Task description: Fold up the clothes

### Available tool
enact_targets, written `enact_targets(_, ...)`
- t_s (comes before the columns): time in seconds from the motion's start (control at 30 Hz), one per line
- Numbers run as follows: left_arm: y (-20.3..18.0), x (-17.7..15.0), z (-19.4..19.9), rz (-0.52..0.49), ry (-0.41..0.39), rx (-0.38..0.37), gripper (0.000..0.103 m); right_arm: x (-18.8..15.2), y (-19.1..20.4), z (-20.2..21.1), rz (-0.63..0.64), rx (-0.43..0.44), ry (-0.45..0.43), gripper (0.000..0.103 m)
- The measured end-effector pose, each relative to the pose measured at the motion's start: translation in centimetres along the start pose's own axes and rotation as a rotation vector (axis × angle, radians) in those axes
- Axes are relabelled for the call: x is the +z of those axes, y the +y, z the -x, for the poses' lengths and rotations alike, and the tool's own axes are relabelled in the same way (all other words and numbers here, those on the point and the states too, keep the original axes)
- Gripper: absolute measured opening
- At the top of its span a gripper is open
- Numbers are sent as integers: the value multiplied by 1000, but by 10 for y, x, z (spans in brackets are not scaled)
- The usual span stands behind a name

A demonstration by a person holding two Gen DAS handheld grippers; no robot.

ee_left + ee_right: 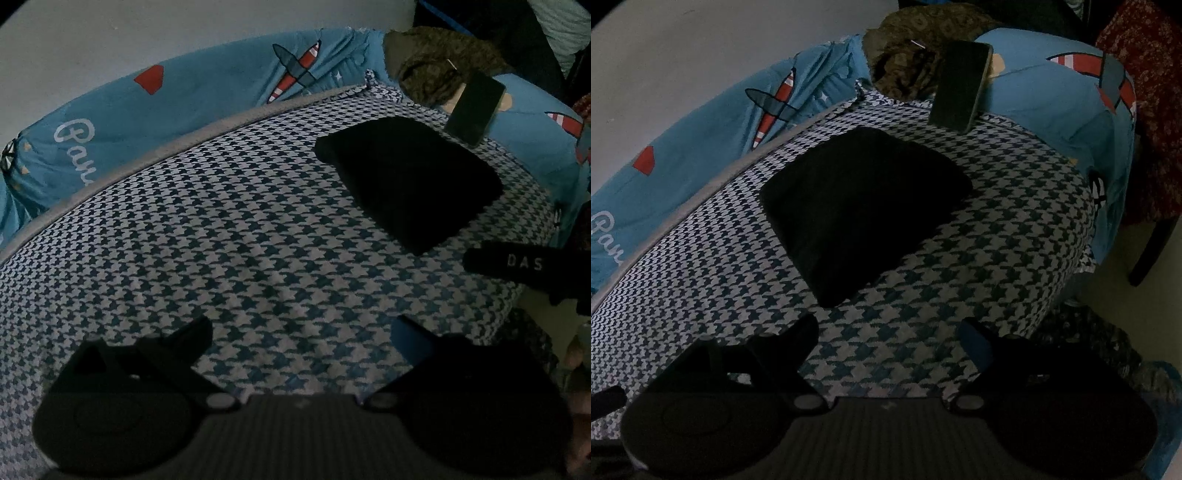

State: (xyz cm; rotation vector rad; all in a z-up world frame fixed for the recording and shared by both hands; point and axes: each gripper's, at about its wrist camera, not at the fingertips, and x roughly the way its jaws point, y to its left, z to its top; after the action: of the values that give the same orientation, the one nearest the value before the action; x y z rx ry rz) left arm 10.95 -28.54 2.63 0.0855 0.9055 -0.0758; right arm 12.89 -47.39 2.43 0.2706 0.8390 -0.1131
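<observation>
Left wrist view: the left hand-held gripper [301, 339] hangs over the houndstooth sheet [221, 240] with its 2 fingers spread wide and nothing between them, so it's released. The folded black garment [410, 181] lies flat on that sheet, up and to the right, well apart from the fingers. It looks like a neat rectangular bundle, though it's so dark I can't make out the layers. A black phone [474, 109] leans at the far edge just past the garment, next to an olive patterned cloth [439, 62]. Blue bedding with red planes [207, 96] runs along the back. The right hand-held gripper [517, 264] pokes in from the right edge, a finger marked "DAS".

Right wrist view: the right hand-held gripper [890, 336] is also released, fingers apart over the houndstooth sheet [979, 251], gripping nothing. The black garment [864, 206] sits straight ahead, near the fingertips but not touching. The phone [962, 86] stands tilted behind it, against the olive cloth [908, 55]. A red patterned chair [1145, 110] is off to the right, beside the bed.
</observation>
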Motion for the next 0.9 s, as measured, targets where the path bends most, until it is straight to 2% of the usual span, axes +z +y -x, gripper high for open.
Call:
enact_targets(0.2,3,-1,8,16,-14,-8,103,-3,-4,9,-24,27,-26,83)
enact_targets(0.5,-4,-2,3,-6,-9,-10,103,-8,-4,10,10,-28,-21,83)
enact_targets(0.9,-18,11,-19,-68,-17,-1,103,-7,-13,0,-18,-62,9,83)
